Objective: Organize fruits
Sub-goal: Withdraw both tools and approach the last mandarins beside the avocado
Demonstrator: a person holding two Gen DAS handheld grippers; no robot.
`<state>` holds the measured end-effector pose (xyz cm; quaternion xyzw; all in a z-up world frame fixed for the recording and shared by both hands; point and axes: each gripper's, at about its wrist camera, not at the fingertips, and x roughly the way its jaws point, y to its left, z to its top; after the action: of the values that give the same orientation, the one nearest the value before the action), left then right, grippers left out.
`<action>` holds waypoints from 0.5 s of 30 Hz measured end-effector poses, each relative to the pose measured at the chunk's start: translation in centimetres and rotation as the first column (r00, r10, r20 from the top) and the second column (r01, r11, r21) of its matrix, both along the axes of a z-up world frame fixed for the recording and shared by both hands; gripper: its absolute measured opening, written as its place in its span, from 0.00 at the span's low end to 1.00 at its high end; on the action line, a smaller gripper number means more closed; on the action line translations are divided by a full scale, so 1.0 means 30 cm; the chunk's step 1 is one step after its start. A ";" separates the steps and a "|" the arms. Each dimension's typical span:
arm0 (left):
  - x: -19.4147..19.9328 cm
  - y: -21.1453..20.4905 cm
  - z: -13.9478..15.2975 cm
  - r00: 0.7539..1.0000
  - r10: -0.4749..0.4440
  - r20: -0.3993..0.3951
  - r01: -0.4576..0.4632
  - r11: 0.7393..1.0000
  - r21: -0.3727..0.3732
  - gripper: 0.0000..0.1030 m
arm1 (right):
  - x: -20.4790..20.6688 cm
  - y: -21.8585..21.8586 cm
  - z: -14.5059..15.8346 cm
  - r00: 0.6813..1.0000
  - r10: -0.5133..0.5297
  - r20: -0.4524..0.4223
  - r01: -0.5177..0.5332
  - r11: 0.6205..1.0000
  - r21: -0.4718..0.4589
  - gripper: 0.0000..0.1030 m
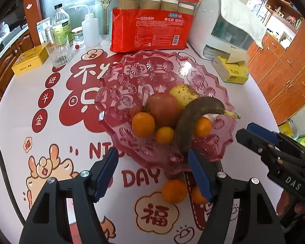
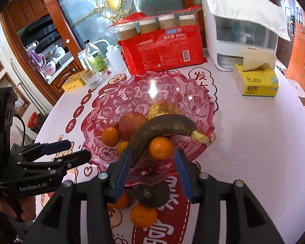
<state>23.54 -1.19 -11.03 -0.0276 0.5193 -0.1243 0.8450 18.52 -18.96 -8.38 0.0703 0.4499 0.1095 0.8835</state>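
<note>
Nearest the right gripper (image 2: 152,174), just under and behind its blue pads, three fruits wait on the tablecloth (image 2: 254,142): a dark avocado (image 2: 150,195) directly below the jaws, a tangerine (image 2: 143,215) nearer still, and a second tangerine (image 2: 122,200) partly hidden by the left-hand finger. The jaws stand apart with nothing pressed between them; the blackened banana (image 2: 162,127) passes close by the left-hand pad, but whether it touches I cannot tell. It seems to lie on the pile rather than in a grip. The left gripper (image 1: 152,174) is likewise released and empty, its pads spread wide over the near rim of the pink glass bowl (image 1: 193,65), with one loose tangerine (image 1: 174,191) below the gap. Both tools probably hover at this edge because the remaining fruit sits just outside it. Just ahead of the fingers, the bowl holds the gathered fruit: the banana draped over a tangerine (image 2: 161,147), two more tangerines to its left, a red apple (image 2: 132,125) behind them, and a spotted yellow pear (image 2: 160,109) farthest back. Beyond the bowl stand a red pack of paper cups (image 2: 162,50), a white appliance (image 2: 240,30) and a yellow tissue box (image 2: 256,83).
</note>
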 end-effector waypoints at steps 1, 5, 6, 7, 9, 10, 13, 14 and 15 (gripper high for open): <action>-0.012 0.001 0.006 1.000 0.001 0.002 -0.001 1.000 -0.001 0.68 | -0.010 -0.004 0.009 1.000 -0.003 0.005 0.003 1.000 0.000 0.45; -0.054 0.007 0.027 1.000 0.002 0.007 -0.002 1.000 -0.003 0.70 | -0.048 -0.016 0.035 1.000 -0.014 0.023 0.014 1.000 -0.001 0.47; -0.063 0.009 0.030 1.000 0.003 0.009 -0.003 1.000 -0.004 0.71 | -0.060 -0.019 0.043 0.999 -0.017 0.029 0.017 1.000 -0.001 0.48; -0.072 0.011 0.033 1.000 0.003 0.010 -0.003 1.000 -0.005 0.71 | -0.067 -0.023 0.048 0.999 -0.020 0.033 0.020 1.000 0.000 0.48; -0.090 0.015 0.039 1.000 0.011 0.009 -0.011 1.000 -0.005 0.72 | -0.086 -0.030 0.058 0.999 -0.024 0.043 0.024 1.000 0.003 0.50; -0.098 0.016 0.040 1.000 0.012 0.007 -0.012 1.000 -0.006 0.72 | -0.092 -0.033 0.061 0.999 -0.025 0.046 0.025 1.000 0.004 0.51; -0.120 0.021 0.042 1.000 0.012 0.002 -0.012 1.000 -0.006 0.73 | -0.116 -0.039 0.067 0.998 -0.028 0.056 0.028 1.000 0.002 0.53; -0.128 0.021 0.041 1.000 0.012 0.000 -0.012 1.000 -0.006 0.74 | -0.125 -0.040 0.067 0.998 -0.028 0.057 0.028 1.000 0.000 0.54; -0.135 0.022 0.039 1.000 0.011 -0.003 -0.011 1.000 -0.005 0.74 | -0.131 -0.041 0.066 0.998 -0.030 0.056 0.030 1.000 -0.002 0.55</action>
<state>19.51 -0.55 -9.84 -0.0329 0.5202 -0.1212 0.8448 14.59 -20.20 -6.40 0.0728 0.4242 0.0974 0.8974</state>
